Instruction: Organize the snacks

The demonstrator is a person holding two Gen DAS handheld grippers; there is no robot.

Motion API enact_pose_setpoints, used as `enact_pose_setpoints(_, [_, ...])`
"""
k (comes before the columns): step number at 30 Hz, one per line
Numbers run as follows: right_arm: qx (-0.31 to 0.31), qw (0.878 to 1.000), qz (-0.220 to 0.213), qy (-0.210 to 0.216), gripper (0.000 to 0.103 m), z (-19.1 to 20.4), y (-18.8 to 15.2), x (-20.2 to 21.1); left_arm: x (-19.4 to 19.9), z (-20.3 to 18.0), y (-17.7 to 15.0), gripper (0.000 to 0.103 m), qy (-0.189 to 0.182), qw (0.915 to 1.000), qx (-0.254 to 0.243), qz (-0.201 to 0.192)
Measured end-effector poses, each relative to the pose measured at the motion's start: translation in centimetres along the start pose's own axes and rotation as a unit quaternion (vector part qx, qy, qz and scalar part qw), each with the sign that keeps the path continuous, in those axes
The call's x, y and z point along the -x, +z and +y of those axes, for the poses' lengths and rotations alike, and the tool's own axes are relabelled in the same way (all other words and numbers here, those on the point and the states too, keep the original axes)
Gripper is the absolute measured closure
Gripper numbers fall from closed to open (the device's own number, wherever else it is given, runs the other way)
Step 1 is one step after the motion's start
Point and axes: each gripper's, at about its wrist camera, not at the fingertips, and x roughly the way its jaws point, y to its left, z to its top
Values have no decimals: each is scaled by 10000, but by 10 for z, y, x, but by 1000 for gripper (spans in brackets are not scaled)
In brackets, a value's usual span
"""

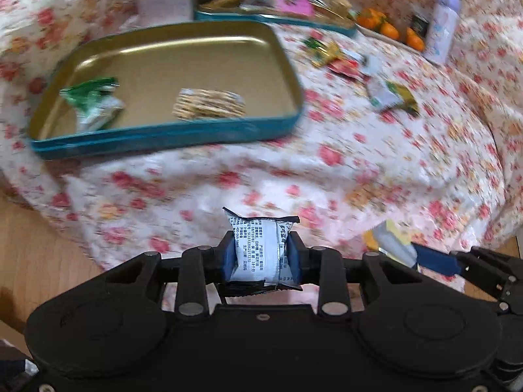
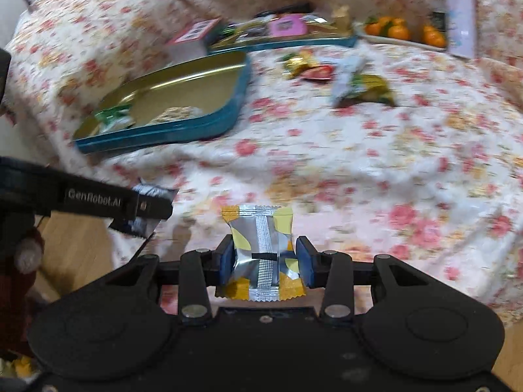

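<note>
A white-and-black snack packet (image 1: 261, 250) is pinched between the pads of the left tool (image 1: 261, 256), and a silver-and-yellow snack packet (image 2: 261, 254) is clamped in the right tool (image 2: 265, 261), both held off the near edge of the floral-covered surface (image 1: 359, 170). The carrying step appears to be in hand. Next, each packet probably has to be brought over the gold tin tray (image 1: 287, 62) near the left edge, where a green packet (image 1: 93, 104) and a cracker packet (image 1: 209, 103) already lie, and released there, while loose sweets (image 2: 359, 81) are left toward the far right.
</note>
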Motion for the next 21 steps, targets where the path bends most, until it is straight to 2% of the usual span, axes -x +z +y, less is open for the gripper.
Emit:
enact_pose_setpoints(4, [170, 9994, -18, 284, 61, 29, 18, -10, 11, 34, 13, 62, 190, 9993, 243, -189])
enact_pose_setpoints(8, [390, 9980, -221, 440, 61, 54, 43, -17, 17, 63, 32, 62, 393, 9973, 441, -431])
enact_pose_setpoints(15, [527, 9956, -697, 341, 61, 72, 94, -34, 6, 83, 72, 62, 414, 9942, 651, -753])
enact_pose_setpoints(21, [434, 9952, -867, 123, 60, 68, 126, -49, -13, 84, 89, 62, 346, 9944, 636, -764])
